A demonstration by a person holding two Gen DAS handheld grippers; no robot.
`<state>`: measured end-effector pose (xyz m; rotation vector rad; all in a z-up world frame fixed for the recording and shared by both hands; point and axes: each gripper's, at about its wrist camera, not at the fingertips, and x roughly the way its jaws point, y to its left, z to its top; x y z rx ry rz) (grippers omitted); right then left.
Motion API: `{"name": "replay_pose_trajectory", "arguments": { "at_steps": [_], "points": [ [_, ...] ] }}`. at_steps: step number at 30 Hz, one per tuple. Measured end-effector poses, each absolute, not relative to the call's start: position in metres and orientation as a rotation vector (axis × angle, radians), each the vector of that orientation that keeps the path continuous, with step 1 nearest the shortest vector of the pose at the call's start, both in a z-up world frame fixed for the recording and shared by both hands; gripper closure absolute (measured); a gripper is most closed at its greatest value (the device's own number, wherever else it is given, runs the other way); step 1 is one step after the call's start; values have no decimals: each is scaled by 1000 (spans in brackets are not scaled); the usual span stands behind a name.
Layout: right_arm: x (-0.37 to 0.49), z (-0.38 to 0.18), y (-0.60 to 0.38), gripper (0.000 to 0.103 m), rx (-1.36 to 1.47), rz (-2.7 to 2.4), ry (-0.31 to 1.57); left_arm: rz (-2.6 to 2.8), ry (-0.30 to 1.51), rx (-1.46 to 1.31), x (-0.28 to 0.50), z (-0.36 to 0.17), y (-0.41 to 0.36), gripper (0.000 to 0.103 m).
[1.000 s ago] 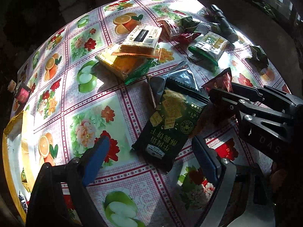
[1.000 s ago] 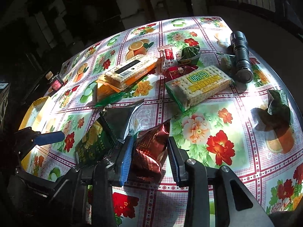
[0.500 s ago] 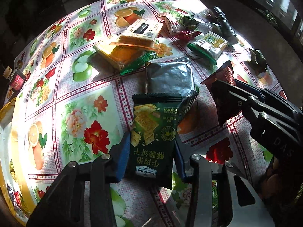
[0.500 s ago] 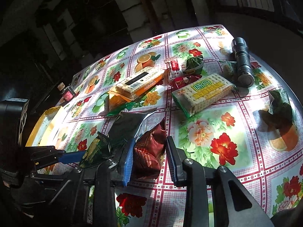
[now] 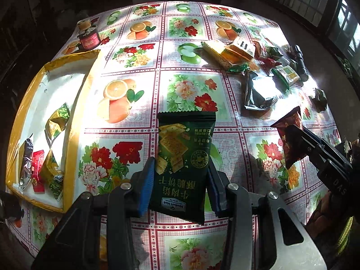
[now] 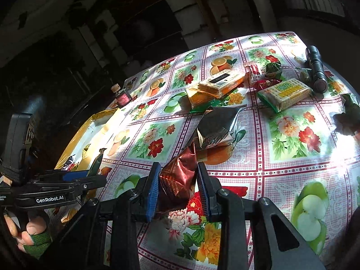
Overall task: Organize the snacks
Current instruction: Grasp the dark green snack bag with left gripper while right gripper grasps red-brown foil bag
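Note:
My left gripper [image 5: 181,181] is shut on a dark green cracker packet [image 5: 183,157] and holds it above the flowered tablecloth. My right gripper [image 6: 178,190] is shut on a reddish-brown foil snack packet [image 6: 177,175], also lifted; that packet shows at the right of the left wrist view [image 5: 290,139]. A yellow-rimmed white box [image 5: 74,121] stands at the left with several small snacks [image 5: 42,171] inside. The left gripper shows at the left of the right wrist view [image 6: 90,175], near the box [image 6: 94,121].
On the far right of the table lie a silver foil bag [image 5: 256,92], orange biscuit packs [image 5: 231,54], a green cracker pack [image 6: 284,93], small wrapped sweets [image 6: 272,69] and a black torch [image 6: 317,72]. A small red jar [image 5: 88,38] stands behind the box.
My left gripper closed on the green packet, lifted it and swung left toward the box. My right gripper raised the reddish-brown packet off the table.

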<state>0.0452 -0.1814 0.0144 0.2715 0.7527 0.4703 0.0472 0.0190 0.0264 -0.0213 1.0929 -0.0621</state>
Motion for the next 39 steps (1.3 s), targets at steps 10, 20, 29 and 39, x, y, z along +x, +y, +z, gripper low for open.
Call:
{"name": "replay_pose_trajectory", "arguments": {
  "at_steps": [10, 20, 29, 39],
  "points": [
    [44, 40, -170, 71, 288, 508, 742, -68, 1038, -46, 23, 49, 31, 59],
    [37, 41, -174, 71, 449, 571, 744, -82, 1013, -79, 19, 52, 38, 59],
    [23, 51, -174, 71, 412, 544, 715, -88, 1043, -110, 21, 41, 45, 59],
    [23, 46, -169, 71, 406, 544, 734, -77, 1041, -121, 21, 39, 52, 59]
  ]
}}
